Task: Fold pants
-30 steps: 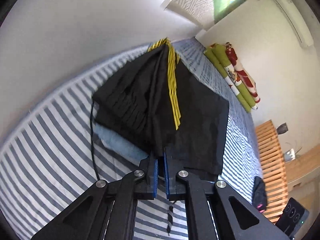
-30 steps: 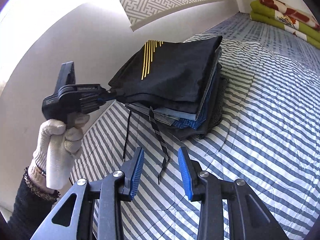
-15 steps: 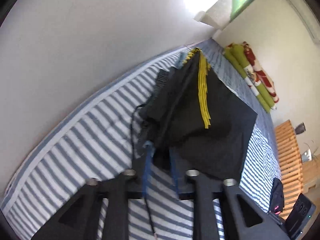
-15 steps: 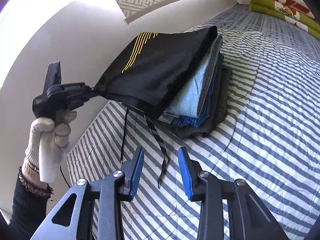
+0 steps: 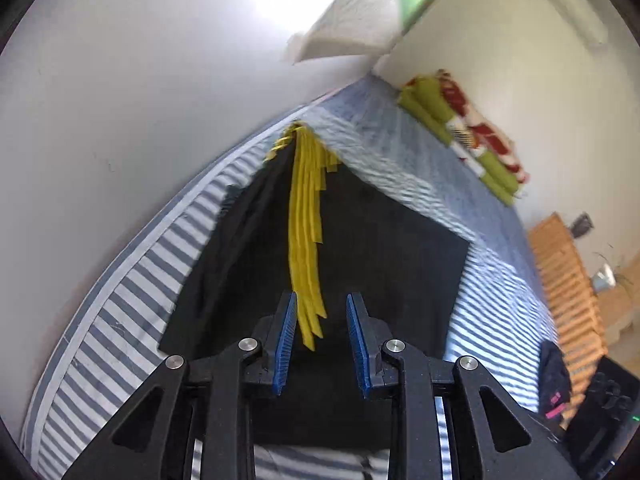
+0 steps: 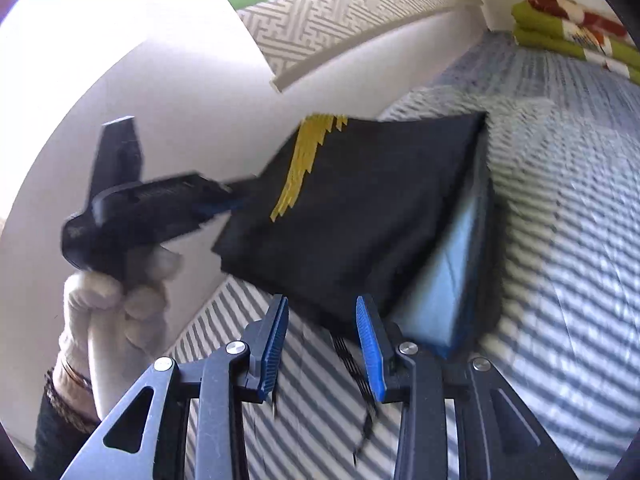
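Note:
The folded black pants point(image 5: 380, 248) with yellow side stripes point(image 5: 306, 240) lie on top of a stack of folded clothes on the striped bed. My left gripper point(image 5: 322, 340) is open just over their near edge, the stripes' ends showing between its blue pads. In the right wrist view the pants point(image 6: 360, 208) sit tilted over a light blue garment point(image 6: 444, 292). The left gripper point(image 6: 244, 202), held by a white-gloved hand point(image 6: 116, 312), points at their left edge. My right gripper point(image 6: 322, 332) is open and empty at their near corner. Both views are motion-blurred.
A black woven strap point(image 6: 352, 364) trails from the stack onto the striped sheet point(image 6: 560, 280). The white wall runs close along the bed's left side. Green and red rolled bedding point(image 5: 468, 136) lies at the far end. A wooden slatted bench point(image 5: 568, 288) and a black bag point(image 5: 554, 376) stand to the right.
My left gripper went from shut on the pants' edge to open and let them go. The right gripper has moved in close to the stack and stays open.

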### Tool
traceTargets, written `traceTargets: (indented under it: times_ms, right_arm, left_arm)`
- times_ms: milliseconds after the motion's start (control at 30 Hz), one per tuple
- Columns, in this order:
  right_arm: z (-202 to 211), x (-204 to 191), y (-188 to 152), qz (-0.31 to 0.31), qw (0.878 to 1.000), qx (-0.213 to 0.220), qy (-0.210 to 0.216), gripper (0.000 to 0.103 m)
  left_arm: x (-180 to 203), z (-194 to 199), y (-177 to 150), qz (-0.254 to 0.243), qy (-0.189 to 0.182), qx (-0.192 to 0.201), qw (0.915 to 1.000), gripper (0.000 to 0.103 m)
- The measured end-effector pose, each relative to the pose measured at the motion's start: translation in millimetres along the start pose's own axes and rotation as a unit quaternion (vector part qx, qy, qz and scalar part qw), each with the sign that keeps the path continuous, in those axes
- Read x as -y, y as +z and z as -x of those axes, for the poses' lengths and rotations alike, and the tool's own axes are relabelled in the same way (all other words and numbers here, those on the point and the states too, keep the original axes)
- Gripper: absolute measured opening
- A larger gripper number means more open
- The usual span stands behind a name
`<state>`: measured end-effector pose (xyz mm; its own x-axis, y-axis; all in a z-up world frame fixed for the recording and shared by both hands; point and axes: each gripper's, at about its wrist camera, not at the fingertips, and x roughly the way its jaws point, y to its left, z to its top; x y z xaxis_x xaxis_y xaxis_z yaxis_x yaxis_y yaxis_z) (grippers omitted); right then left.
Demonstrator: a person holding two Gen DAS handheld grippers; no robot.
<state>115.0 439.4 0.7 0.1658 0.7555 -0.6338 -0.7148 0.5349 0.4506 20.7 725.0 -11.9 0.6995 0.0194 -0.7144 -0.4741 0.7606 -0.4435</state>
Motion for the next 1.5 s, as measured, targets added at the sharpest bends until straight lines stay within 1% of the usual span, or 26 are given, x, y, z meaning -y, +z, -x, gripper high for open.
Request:
traceTargets:
  times_ms: [33,100,133,167,233,300,333,400,467,500,567,633,700,767,900,933,1033,1100,1133,1200,1267,1333,1400,1500]
  right_arm:
    - [-11.9,-0.1,5.2,-0.003,1.0,-0.009,-0.001,0.032]
    - [-37.5,5.2,7.8,-0.012,0.999,-0.042,-0.021,0.032]
    - [-46.9,7.4,4.8,-0.007,0.997,-0.061,-0.037,0.032]
    - [-52.4,8.5,-0.8,0.007,0.996,-0.08,-0.048,0.032]
    - [-47.5,8.2,-17.4,0.039,0.993,-0.105,-0.047,0.032]
    - [-32.6,7.7,-33.8,0.061,0.989,-0.115,-0.063,0.032]
    - [-22.4,9.3,-42.8,0.065,0.988,-0.121,-0.069,0.032]
    - [0.1,14.1,-58.6,0.057,0.988,-0.124,-0.067,0.032]
    - [29.0,19.6,-74.7,0.047,0.989,-0.116,-0.078,0.032]
    - [44.3,21.6,-83.3,0.042,0.99,-0.11,-0.082,0.032]
    - [73.0,21.5,-100.3,0.039,0.99,-0.1,-0.093,0.032]
    - [100.1,19.6,-114.6,0.038,0.99,-0.089,-0.103,0.032]
    - [130.4,17.0,-129.6,0.037,0.99,-0.076,-0.112,0.032]
    - [160.8,8.8,-144.6,0.036,0.991,-0.058,-0.115,0.032]
    - [216.1,-10.7,-172.4,0.03,0.992,-0.027,-0.121,0.032]
    - [228.6,-16.0,-180.5,0.034,0.991,-0.018,-0.127,0.032]
    - [267.2,-31.5,-207.0,0.053,0.986,0.008,-0.159,0.033]
    - [292.2,-39.9,-227.2,0.063,0.982,0.021,-0.178,0.034]
    - [300.7,-43.0,-233.8,0.067,0.98,0.028,-0.185,0.034]
    - [320.1,-47.7,-250.7,0.071,0.976,0.044,-0.202,0.035]
    - [336.2,-49.3,-267.1,0.064,0.972,0.06,-0.217,0.041]
    - [348.0,-48.9,-285.7,0.05,0.969,0.07,-0.233,0.046]
    - [353.4,-46.8,-301.9,0.037,0.965,0.074,-0.25,0.046]
    - [361.0,-43.0,-325.3,0.018,0.961,0.073,-0.265,0.046]
  left_arm:
    - [-5.7,-4.8,2.0,0.011,0.011,0.002,0.9999,0.026]
    - [-17.7,-8.5,5.0,0.031,0.021,0.012,0.9992,0.025]
    - [-22.0,-8.5,5.4,0.035,0.025,0.018,0.9989,0.025]
    - [-25.4,-5.4,5.7,0.038,0.037,0.024,0.9983,0.025]
    - [-28.7,6.6,3.7,0.037,0.056,0.035,0.9972,0.025]
    - [-27.8,20.8,1.1,0.02,0.075,0.051,0.9957,0.025]
    - [-27.6,27.4,-2.8,0.012,0.077,0.053,0.9956,0.025]
    - [-18.8,42.8,-17.8,-0.003,0.072,0.045,0.9964,0.025]
    - [-6.2,61.8,-39.9,-0.023,0.076,0.043,0.9959,0.027]
    - [0.3,73.2,-53.4,-0.031,0.072,0.041,0.9961,0.027]
    - [17.8,93.9,-83.3,-0.043,0.065,0.04,0.9962,0.03]
    - [37.3,112.3,-113.7,-0.056,0.062,0.042,0.9956,0.04]
    - [61.1,130.2,-146.1,-0.073,0.062,0.043,0.9945,0.041]
    - [85.3,150.4,-181.1,-0.083,0.058,0.049,0.9937,0.042]
    - [135.2,184.3,-250.8,-0.111,0.063,0.062,0.9898,0.052]
    - [145.8,192.3,-266.9,-0.113,0.062,0.069,0.9892,0.054]
    - [175.3,216.4,-314.4,-0.118,0.043,0.08,0.9888,0.06]
    - [195.4,229.9,-343.1,-0.13,0.042,0.088,0.9867,0.062]
    - [205.3,235.0,-355.8,-0.142,0.04,0.087,0.9852,0.065]
    - [221.9,246.2,-380.6,-0.159,0.033,0.084,0.9831,0.066]
    - [234.9,257.5,-405.1,-0.175,0.029,0.084,0.9805,0.067]
    - [244.3,267.6,-429.5,-0.191,0.04,0.09,0.9766,0.071]
    - [249.5,273.7,-452.1,-0.196,0.04,0.085,0.9761,0.075]
    - [249.4,274.0,-477.6,-0.202,0.037,0.065,0.9765,0.075]
